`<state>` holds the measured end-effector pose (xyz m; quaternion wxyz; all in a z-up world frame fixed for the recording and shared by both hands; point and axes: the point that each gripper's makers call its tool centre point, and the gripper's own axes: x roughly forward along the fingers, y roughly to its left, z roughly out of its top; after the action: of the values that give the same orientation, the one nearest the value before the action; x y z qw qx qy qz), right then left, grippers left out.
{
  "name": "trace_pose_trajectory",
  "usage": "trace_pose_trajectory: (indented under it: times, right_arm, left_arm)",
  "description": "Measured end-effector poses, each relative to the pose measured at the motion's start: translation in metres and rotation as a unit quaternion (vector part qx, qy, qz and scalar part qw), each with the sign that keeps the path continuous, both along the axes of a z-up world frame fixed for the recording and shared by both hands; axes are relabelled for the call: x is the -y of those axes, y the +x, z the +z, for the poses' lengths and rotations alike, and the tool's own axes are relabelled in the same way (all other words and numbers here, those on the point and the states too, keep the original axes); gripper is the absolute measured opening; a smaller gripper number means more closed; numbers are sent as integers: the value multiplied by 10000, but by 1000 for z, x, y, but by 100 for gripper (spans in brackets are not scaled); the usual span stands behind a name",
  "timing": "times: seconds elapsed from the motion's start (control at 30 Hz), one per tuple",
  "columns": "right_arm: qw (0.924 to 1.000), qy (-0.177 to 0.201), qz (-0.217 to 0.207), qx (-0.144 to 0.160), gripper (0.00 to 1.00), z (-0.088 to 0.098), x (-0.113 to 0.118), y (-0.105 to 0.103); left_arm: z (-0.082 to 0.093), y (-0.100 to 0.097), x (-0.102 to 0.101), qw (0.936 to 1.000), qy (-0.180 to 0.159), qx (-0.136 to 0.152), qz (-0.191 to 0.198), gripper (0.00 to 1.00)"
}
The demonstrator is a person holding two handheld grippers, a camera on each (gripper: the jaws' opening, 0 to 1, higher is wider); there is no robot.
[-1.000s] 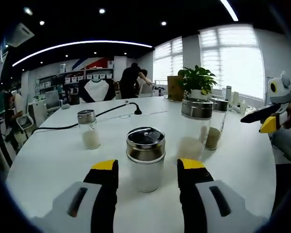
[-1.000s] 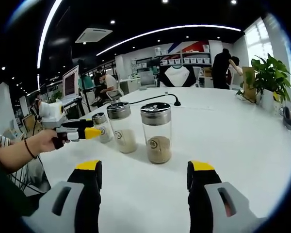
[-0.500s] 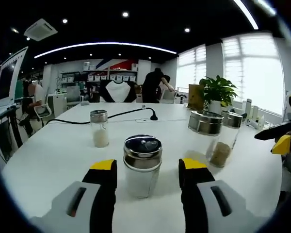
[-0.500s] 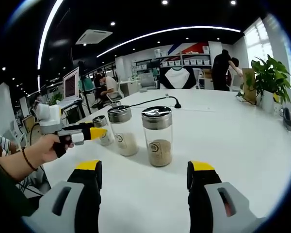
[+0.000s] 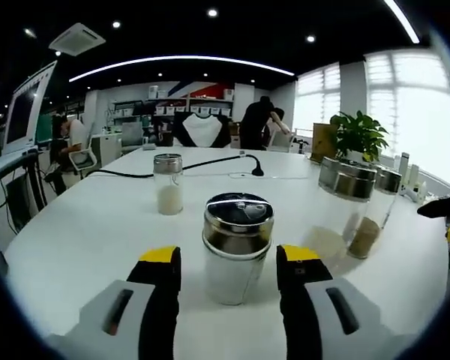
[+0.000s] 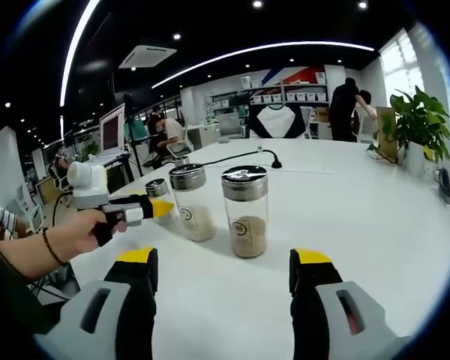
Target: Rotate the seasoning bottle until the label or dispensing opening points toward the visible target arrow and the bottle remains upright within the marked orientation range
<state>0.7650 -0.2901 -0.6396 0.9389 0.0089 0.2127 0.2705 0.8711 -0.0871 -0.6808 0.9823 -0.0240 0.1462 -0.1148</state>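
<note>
Left gripper view: left claw (image 5: 229, 259) wide open, empty, straddling seasoning bottle (image 5: 237, 247) on table (image 5: 82, 225); off-centre closing likely tips it. Right claw (image 6: 223, 264) open, empty.

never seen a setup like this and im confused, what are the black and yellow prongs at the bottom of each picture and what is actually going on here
No robot here: a person holds a hand-held two-jaw gripper in each hand, and a fisheye camera rides on each one, looking forward along its jaws. The black prongs with yellow tips are those jaws.

In the left gripper view, the left gripper is open, its jaws either side of a steel-lidded seasoning bottle standing upright on a white table; I cannot tell whether they touch it.

In the right gripper view, the right gripper is open and holds nothing. Ahead stand a bottle of brown seasoning and a bottle of pale powder. The person's hand brings the left gripper in from the left.

A small far bottle, a black cable and a potted plant are also on the table.
</note>
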Motion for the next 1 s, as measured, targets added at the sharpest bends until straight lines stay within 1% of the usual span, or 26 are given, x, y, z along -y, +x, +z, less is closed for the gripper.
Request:
trace_pose_trajectory:
  times: [0.23, 0.27, 0.3, 0.33, 0.4, 0.93, 1.0]
  right_arm:
    - [10000, 0, -27, -21, 72, -1, 1, 1]
    - [10000, -4, -33, -29, 71, -1, 2, 1]
    - [10000, -5, -38, -41, 71, -2, 2, 1]
    - [10000, -5, -45, -54, 71, -2, 3, 1]
    - [10000, -11, -51, -55, 71, -3, 3, 1]
    - [9999, 9, -110, -87, 70, -4, 6, 0]
    - [9999, -13, -158, -45, 70, -3, 9, 2]
  left_arm:
    - [3, 2, 4, 9997, 168, 118, -114, 40]
    - [3, 3, 4, 9993, 283, 159, -181, 38]
    - [3, 3, 6, 9993, 287, 155, -192, 35]
    - [1, 2, 7, 9995, 251, 113, -177, 35]
    - [1, 3, 7, 9992, 286, 158, -245, 34]
    - [1, 4, 8, 9988, 264, 193, -366, 34]
    - [1, 4, 8, 9987, 257, 203, -389, 34]
